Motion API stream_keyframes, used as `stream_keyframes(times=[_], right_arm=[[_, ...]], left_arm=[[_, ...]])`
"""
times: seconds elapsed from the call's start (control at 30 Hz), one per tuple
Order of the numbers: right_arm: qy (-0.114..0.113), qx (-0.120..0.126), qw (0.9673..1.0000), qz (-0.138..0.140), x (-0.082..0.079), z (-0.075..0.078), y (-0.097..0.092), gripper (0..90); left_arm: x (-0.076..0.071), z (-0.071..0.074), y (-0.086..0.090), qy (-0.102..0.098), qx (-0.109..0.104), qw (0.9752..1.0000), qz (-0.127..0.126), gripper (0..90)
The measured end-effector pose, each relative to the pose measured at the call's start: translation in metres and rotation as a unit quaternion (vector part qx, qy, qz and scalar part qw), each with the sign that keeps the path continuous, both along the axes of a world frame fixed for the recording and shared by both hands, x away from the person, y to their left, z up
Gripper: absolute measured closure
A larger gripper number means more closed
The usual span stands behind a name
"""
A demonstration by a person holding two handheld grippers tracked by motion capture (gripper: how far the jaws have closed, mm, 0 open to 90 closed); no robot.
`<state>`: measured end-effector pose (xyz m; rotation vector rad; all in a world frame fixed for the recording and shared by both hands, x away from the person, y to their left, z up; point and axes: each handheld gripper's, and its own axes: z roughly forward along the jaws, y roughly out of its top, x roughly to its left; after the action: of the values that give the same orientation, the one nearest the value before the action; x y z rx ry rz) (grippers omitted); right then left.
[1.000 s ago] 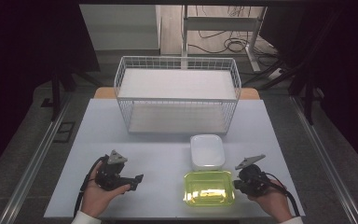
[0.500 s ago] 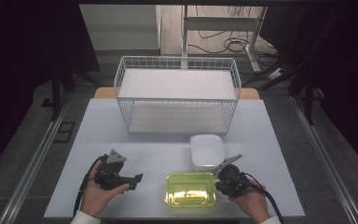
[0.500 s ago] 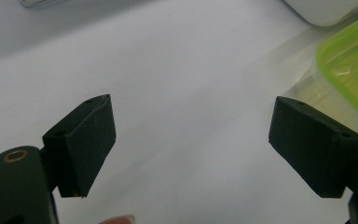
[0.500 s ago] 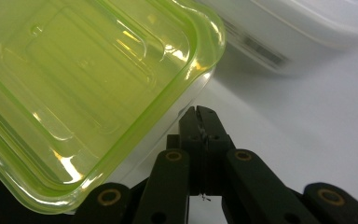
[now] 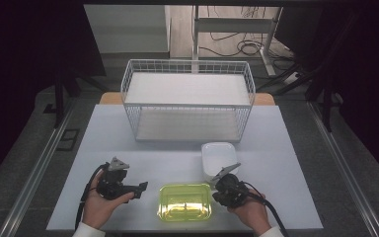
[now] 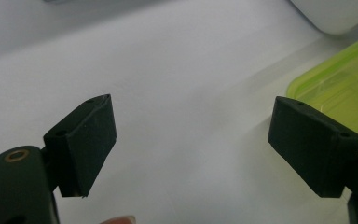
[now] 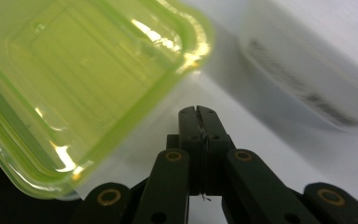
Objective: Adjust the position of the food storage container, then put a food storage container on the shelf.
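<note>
Desk (image 5: 286,148): pale grey top, carries everything.

White wire basket (image 5: 187,101) sits at the far middle of the desk, open top, well apart from both hands.

Yellow-green clear plastic container (image 5: 185,201) lies flat at the near edge of the desk, between the two hands. In the right gripper view (image 7: 74,79) it takes up the upper left, its rounded corner just beyond the fingertips. In the left gripper view its corner (image 6: 340,88) shows at the right edge, behind the right-side finger.

White rectangular container (image 5: 219,158) sits just behind the green one, offset to the right, near the right gripper. Whether the two containers touch, can't tell from the high view.

Left gripper (image 5: 140,187): resting in the person's left hand on the desk, pointed toward the green container, a gap between them. Fingers (image 6: 84,140) released, spread wide, bare desk between them.

Right gripper (image 5: 216,190): in the person's right hand, just beside the right end of the green container. Fingers (image 7: 198,126) clenched flat together, nothing between them. Contact with the container rim: can't tell.
</note>
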<state>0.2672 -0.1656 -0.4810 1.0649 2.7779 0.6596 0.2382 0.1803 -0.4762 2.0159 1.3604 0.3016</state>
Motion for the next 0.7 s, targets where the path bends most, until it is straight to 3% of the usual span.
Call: stream_keyframes(times=[0.1, 0.2, 0.23, 0.27, 0.33, 0.47, 0.7], right_arm=[[-0.011, 0.016, 0.9998, -0.010, -0.001, 0.006, -0.013, 88.1], [-0.027, 0.048, 0.9980, -0.031, -0.005, 0.010, -0.033, 69.6], [-0.027, 0.048, 0.9980, -0.031, -0.005, 0.010, -0.033, 69.6], [-0.035, 0.063, 0.9962, -0.049, -0.006, 0.010, -0.042, 56.6], [-0.035, 0.075, 0.9949, -0.059, -0.006, 0.010, -0.046, 52.9], [-0.045, 0.120, 0.9882, -0.084, -0.003, 0.013, -0.057, 37.2], [-0.023, 0.154, 0.9840, -0.086, -0.002, 0.013, -0.058, 28.7]], left_arm=[[-0.001, 0.002, 0.001, 0.009, -0.005, 0.9999, -0.001, 16.2], [-0.003, 0.004, 0.001, 0.015, -0.015, 0.9998, 0.001, 16.7], [-0.003, 0.004, 0.001, 0.015, -0.015, 0.9998, 0.001, 16.7], [-0.003, 0.004, 0.001, 0.017, -0.021, 0.9996, 0.002, 16.8], [-0.003, 0.004, 0.001, 0.018, -0.025, 0.9995, 0.001, 16.8], [-0.003, 0.004, 0.002, 0.018, -0.031, 0.9993, 0.004, 17.0], [-0.006, 0.005, 0.005, 0.013, -0.035, 0.9992, 0.011, 16.1]])
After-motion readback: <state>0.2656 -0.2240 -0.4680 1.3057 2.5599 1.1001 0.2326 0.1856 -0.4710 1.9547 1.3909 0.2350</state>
